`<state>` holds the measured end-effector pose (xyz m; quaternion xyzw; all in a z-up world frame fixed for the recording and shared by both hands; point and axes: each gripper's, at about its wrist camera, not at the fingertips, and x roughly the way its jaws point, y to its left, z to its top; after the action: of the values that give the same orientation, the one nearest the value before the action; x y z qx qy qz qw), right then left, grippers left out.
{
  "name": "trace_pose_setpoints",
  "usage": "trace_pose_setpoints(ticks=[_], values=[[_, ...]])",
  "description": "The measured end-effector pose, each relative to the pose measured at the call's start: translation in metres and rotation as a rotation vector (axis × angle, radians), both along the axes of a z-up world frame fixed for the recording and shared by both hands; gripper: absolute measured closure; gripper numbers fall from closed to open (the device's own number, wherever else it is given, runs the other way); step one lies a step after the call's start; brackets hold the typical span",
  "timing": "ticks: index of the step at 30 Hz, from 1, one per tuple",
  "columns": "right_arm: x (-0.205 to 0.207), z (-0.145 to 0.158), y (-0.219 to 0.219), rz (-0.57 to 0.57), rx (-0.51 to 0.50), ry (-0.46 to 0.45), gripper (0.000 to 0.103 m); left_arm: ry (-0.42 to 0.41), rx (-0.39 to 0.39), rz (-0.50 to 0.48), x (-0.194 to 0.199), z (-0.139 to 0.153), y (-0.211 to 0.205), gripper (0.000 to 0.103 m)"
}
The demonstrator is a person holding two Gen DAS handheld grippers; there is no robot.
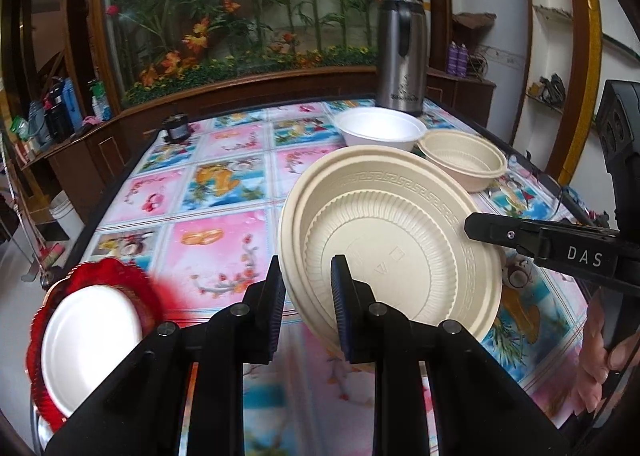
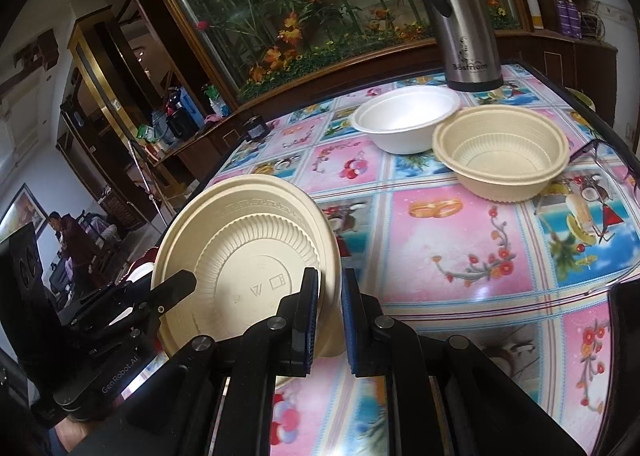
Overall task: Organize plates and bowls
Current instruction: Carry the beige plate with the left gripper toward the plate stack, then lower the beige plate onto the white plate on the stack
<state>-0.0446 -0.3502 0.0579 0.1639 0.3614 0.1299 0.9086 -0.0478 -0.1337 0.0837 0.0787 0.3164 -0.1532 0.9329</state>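
The stack of beige plates (image 1: 394,252), a ribbed smaller plate nested in a larger one with a key-pattern rim, is tilted up off the floral tablecloth (image 1: 216,256), held from both sides. The left gripper (image 1: 308,296) pinches the stack's near left rim between its blue-padded fingers, and the right gripper (image 2: 330,310) pinches the opposite rim, its jaws nearly together on the thin edge. Beyond the stack, towards the far right of the table, a white foam bowl (image 1: 380,132) stands just beside a beige ribbed bowl (image 1: 464,160). Behind them rises a steel thermos jug (image 1: 402,52). At the near left edge, a white plate (image 1: 88,336) lies on a red scalloped plate (image 1: 132,276).
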Motion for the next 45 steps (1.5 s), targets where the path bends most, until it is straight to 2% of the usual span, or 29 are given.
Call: trace_pose_setpoints(ticks=[6,15,20,27,35,44,45], values=[[0.01,0.02,0.048,0.071,-0.018,0.04,0.091,-0.026,-0.045,0.068,-0.008,0.014,0.05,0.083],[0.025,0.029,0.143,0.232,-0.045,0.103,0.091,-0.056,-0.104,0.225,-0.018,0.026,0.135,0.083],[0.034,0.03,0.19,0.302,-0.063,0.125,0.091,-0.035,-0.139,0.295,-0.016,0.019,0.175,0.083],[0.05,0.02,0.241,0.362,-0.109,0.173,0.091,0.006,-0.171,0.371,-0.01,-0.001,0.209,0.083],[0.053,0.013,0.261,0.367,-0.186,0.177,0.091,0.081,-0.212,0.378,-0.001,-0.025,0.221,0.083],[0.056,0.006,0.264,0.383,-0.191,0.197,0.086,0.094,-0.221,0.391,-0.002,-0.026,0.226,0.083],[0.055,0.006,0.264,0.384,-0.186,0.194,0.086,0.095,-0.22,0.395,-0.002,-0.026,0.226,0.08]])
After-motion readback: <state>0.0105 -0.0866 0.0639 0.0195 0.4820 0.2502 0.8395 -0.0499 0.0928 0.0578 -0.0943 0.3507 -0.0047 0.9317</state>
